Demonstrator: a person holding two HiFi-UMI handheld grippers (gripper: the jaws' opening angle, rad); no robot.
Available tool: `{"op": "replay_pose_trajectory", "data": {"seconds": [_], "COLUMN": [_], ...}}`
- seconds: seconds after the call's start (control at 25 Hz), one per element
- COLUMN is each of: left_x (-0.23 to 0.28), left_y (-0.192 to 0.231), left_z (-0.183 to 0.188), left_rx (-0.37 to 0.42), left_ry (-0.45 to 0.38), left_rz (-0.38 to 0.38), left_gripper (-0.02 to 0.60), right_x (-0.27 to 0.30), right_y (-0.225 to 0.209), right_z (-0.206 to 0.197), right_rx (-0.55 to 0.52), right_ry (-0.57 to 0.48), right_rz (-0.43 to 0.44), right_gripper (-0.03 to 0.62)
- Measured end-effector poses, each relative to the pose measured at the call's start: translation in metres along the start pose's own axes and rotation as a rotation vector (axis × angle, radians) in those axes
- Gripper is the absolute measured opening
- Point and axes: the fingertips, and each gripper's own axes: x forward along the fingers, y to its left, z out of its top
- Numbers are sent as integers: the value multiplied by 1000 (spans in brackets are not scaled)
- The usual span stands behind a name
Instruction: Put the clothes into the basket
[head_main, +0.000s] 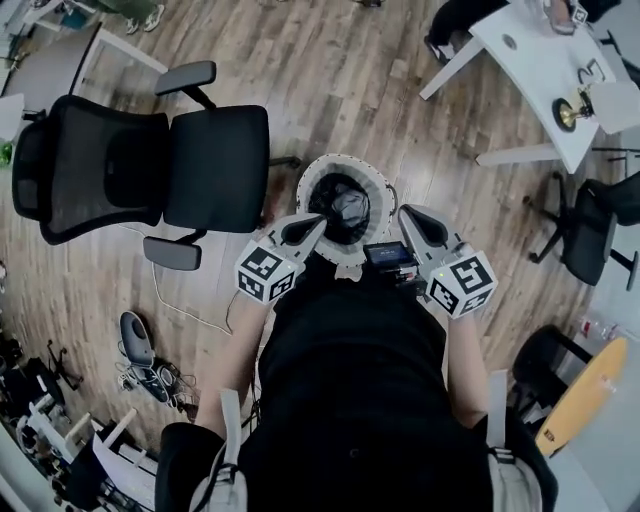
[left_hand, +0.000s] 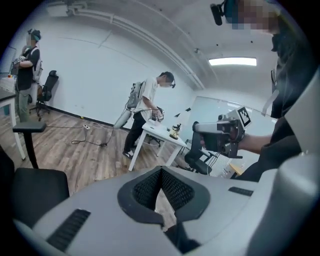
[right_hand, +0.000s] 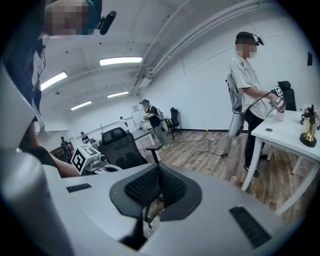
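Note:
A round white-rimmed basket stands on the wood floor just ahead of the person, with dark clothes lying inside it. My left gripper is raised in front of the torso, over the basket's near left rim. Its jaws are shut and empty, and its ribbed pads meet. My right gripper is held up at the basket's near right, also shut with nothing in it; its pads touch. From each gripper view the other gripper shows: the right gripper, and the left gripper's marker cube.
A black office chair stands left of the basket. A white table and another black chair are at the right, with a person standing at that table. Cables and gear lie on the floor at lower left.

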Motion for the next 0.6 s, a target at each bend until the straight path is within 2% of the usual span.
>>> {"op": "replay_pose_trajectory", "data": {"seconds": [0.12,0.36,0.48,0.6], "left_x": [-14,-26,-33,-35], "left_y": [-22,-82,-115,-137], "left_z": [30,81,96,98], "left_rx": [-8,3,29,31], "left_ry": [-93,-266,-324,-346], "left_rz": [47,98,124,148], "left_gripper": [12,12,12,12], "right_x": [-17,-58,-76,-92], "right_y": [8,8,13,15], "right_z": [15,47,49,48], "right_rx": [8,-108,-125,-123], "right_ry": [-22,-55,-59,-65], "right_rz": [101,250,309,342], "right_gripper": [17,17,17,15]}}
